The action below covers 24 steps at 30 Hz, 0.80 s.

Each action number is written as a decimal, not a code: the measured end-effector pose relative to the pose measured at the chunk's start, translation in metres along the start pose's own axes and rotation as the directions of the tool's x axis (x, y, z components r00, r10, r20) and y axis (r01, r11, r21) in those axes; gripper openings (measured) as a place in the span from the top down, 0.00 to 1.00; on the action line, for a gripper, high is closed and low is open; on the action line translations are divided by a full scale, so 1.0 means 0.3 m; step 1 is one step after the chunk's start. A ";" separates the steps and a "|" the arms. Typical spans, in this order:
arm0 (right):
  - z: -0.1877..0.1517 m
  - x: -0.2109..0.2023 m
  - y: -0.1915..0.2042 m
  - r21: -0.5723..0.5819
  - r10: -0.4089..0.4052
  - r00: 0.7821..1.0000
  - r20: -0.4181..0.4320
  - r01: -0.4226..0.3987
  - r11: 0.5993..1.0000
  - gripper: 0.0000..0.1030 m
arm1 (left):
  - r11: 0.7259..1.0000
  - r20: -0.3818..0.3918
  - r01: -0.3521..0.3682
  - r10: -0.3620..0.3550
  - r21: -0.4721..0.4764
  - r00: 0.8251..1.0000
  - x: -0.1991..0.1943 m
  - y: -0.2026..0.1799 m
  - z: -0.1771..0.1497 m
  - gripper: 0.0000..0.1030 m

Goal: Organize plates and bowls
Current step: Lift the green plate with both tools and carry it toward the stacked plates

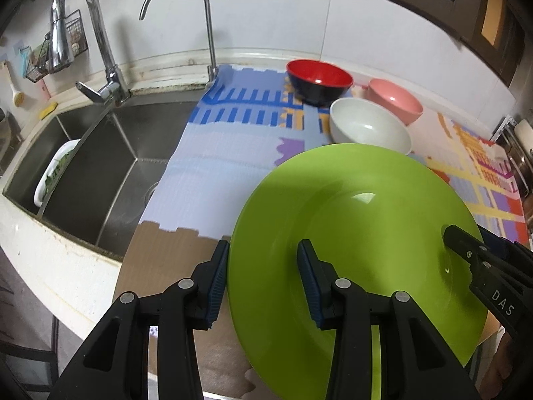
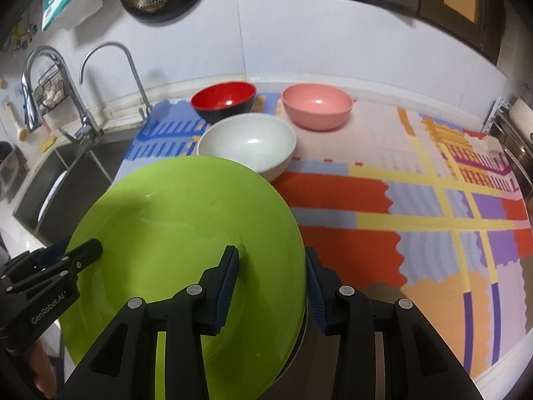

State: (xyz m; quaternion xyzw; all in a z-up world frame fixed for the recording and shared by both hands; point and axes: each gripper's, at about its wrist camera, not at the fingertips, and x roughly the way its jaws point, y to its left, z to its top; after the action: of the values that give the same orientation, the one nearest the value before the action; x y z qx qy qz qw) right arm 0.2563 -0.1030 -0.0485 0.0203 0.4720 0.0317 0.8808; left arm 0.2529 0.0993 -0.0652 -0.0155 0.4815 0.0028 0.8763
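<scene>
Both tongs are clamped on the same green plate (image 1: 359,233): the left tongs (image 1: 263,283) pinch its left rim, one pad above and one below, and the right tongs (image 2: 271,286) pinch the opposite rim the same way. The plate hangs tilted above the near edge of the tabletop (image 2: 433,200), over the patterned mat (image 2: 333,196), with its far rim close to the white bowl (image 2: 248,143). Behind that bowl, toward the back edge, stand the red bowl (image 2: 225,98) and the pink bowl (image 2: 316,106), and the sink (image 1: 100,166) lies off the tabletop's left edge. In the right wrist view something pale shows just under the plate's right rim, possibly another plate, but it is too hidden to tell. The plate looks stiff, glossy and smooth, likely light plastic, so it should not bend, yet the sloped rim could slide out from between the ribbed pads. Holding it at two opposite rim points seems the safest way to keep it level, and it probably needs a gentle set-down clear of the white bowl.
</scene>
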 end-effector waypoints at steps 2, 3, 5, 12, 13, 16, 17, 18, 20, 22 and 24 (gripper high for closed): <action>-0.015 0.012 0.006 -0.003 0.011 1.000 -0.019 -0.011 1.000 0.61 | 1.000 -0.010 -0.003 0.003 0.004 1.000 0.009 -0.002 -0.007 0.60; -0.020 0.018 0.005 -0.001 0.014 1.000 -0.027 -0.014 1.000 0.61 | 1.000 -0.017 -0.002 0.002 0.006 1.000 0.017 -0.003 -0.011 0.60; -0.025 0.030 0.002 -0.001 0.015 0.999 -0.041 -0.015 1.000 0.61 | 1.000 -0.031 0.003 -0.003 0.005 1.000 0.032 -0.006 -0.018 0.60; -0.045 0.073 -0.019 0.007 0.000 0.996 -0.086 0.000 1.000 0.61 | 1.000 -0.065 0.013 -0.012 0.013 0.998 0.091 -0.029 -0.031 0.60; -0.048 0.080 -0.023 0.009 -0.003 0.996 -0.091 0.004 1.000 0.61 | 1.000 -0.071 0.011 -0.010 0.015 0.997 0.102 -0.033 -0.032 0.60; -0.055 0.100 -0.034 0.017 -0.001 0.994 -0.110 0.003 1.000 0.61 | 1.000 -0.082 0.006 -0.004 0.021 0.997 0.122 -0.042 -0.033 0.60; -0.057 0.109 -0.038 0.021 0.000 0.993 -0.118 0.002 1.000 0.61 | 1.000 -0.085 0.005 -0.003 0.023 0.996 0.126 -0.044 -0.032 0.60; -0.058 0.116 -0.042 0.023 0.002 0.992 -0.122 0.001 1.000 0.61 | 1.000 -0.087 0.006 -0.003 0.025 0.996 0.131 -0.047 -0.032 0.60; -0.060 0.125 -0.047 0.025 0.002 0.992 -0.125 0.002 1.000 0.61 | 1.000 -0.093 0.006 -0.003 0.031 0.996 0.140 -0.053 -0.030 0.60; -0.061 0.135 -0.053 0.029 0.000 0.991 -0.131 0.003 1.000 0.61 | 0.999 -0.104 0.006 -0.003 0.031 0.995 0.152 -0.055 -0.029 0.60; -0.063 0.145 -0.055 0.030 0.000 0.990 -0.139 0.005 1.000 0.61 | 0.999 -0.106 0.004 0.000 0.033 0.994 0.158 -0.055 -0.029 0.60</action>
State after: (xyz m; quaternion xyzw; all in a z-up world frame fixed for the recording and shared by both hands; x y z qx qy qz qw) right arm 0.2652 -0.1161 -0.0962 0.0306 0.5327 0.0249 0.8454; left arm 0.2713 0.0820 -0.1096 -0.0017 0.5273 -0.0067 0.8497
